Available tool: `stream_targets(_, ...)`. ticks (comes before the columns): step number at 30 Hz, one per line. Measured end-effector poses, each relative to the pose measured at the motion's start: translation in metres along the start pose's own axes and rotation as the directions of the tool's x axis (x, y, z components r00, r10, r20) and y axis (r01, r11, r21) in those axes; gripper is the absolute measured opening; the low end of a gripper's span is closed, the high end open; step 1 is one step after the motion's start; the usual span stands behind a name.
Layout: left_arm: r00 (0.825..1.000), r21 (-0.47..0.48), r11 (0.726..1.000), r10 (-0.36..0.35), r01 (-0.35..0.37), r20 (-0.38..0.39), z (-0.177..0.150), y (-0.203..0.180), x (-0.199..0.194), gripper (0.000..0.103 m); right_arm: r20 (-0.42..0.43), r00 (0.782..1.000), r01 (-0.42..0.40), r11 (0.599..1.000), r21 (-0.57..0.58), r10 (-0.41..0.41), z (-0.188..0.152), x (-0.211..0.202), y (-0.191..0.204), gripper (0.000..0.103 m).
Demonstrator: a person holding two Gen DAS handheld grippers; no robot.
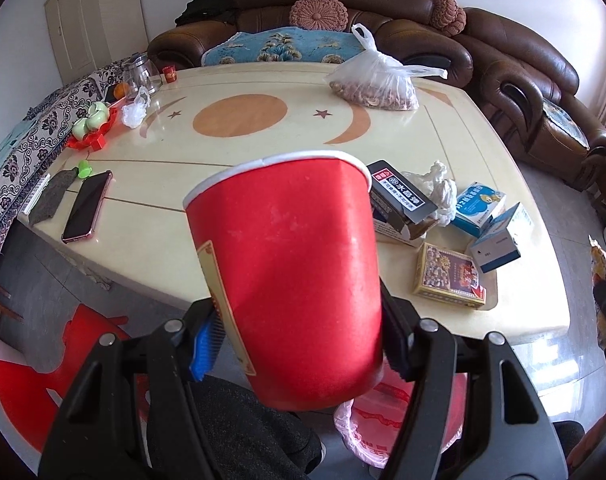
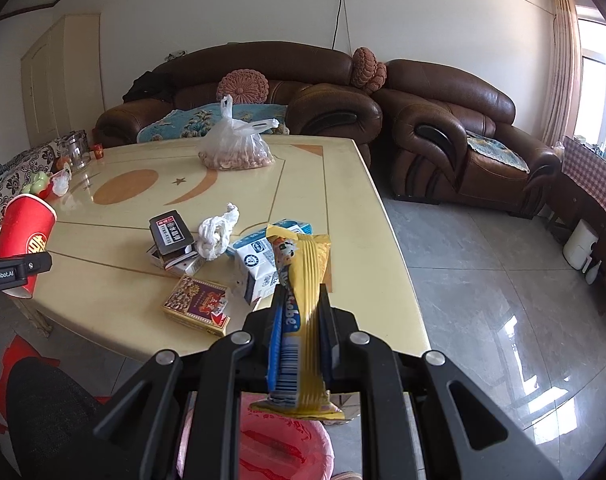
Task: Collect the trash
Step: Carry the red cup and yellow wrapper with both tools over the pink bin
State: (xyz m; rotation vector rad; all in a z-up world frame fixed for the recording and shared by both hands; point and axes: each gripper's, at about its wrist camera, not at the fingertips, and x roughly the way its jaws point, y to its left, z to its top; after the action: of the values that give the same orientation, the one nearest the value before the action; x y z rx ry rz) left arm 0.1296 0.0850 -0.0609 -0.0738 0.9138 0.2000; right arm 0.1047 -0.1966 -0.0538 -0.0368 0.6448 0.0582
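My left gripper point(image 1: 303, 340) is shut on a red paper cup point(image 1: 295, 264) with a white rim, held tilted above the near edge of the cream table point(image 1: 263, 148). The same cup point(image 2: 25, 236) and the left gripper's body show at the far left of the right wrist view. My right gripper point(image 2: 303, 312) is shut on a flat yellow snack wrapper point(image 2: 303, 300) that stands up between its pads. Below both grippers sits a bin lined with a pink bag point(image 2: 279, 448), also visible as the pink bag point(image 1: 379, 428) under the cup.
On the table lie a crumpled white plastic bag point(image 2: 217, 232), a black-topped box point(image 2: 171, 232), blue-and-white cartons point(image 2: 259, 264), a patterned card box point(image 2: 197, 304), a phone point(image 1: 87, 206) and a bag of nuts point(image 2: 235, 148). Brown sofas point(image 2: 443, 120) stand behind; tiled floor lies right.
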Motion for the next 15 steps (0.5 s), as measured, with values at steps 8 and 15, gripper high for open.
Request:
stream_targets(8,0.999,0.041,0.999,-0.025,0.024,0.022,-0.021,-0.006,-0.025,0.064,0.024,0.999,-0.03,0.999,-0.019,0.031,-0.009,-0.034,0.017,0.016)
stream_targets(15,0.999,0.08,0.996,-0.048,0.046,0.021,-0.047,-0.012,-0.038,0.064,0.01,0.999,-0.053,0.998,-0.031,0.053,-0.029,-0.054,0.027,0.016)
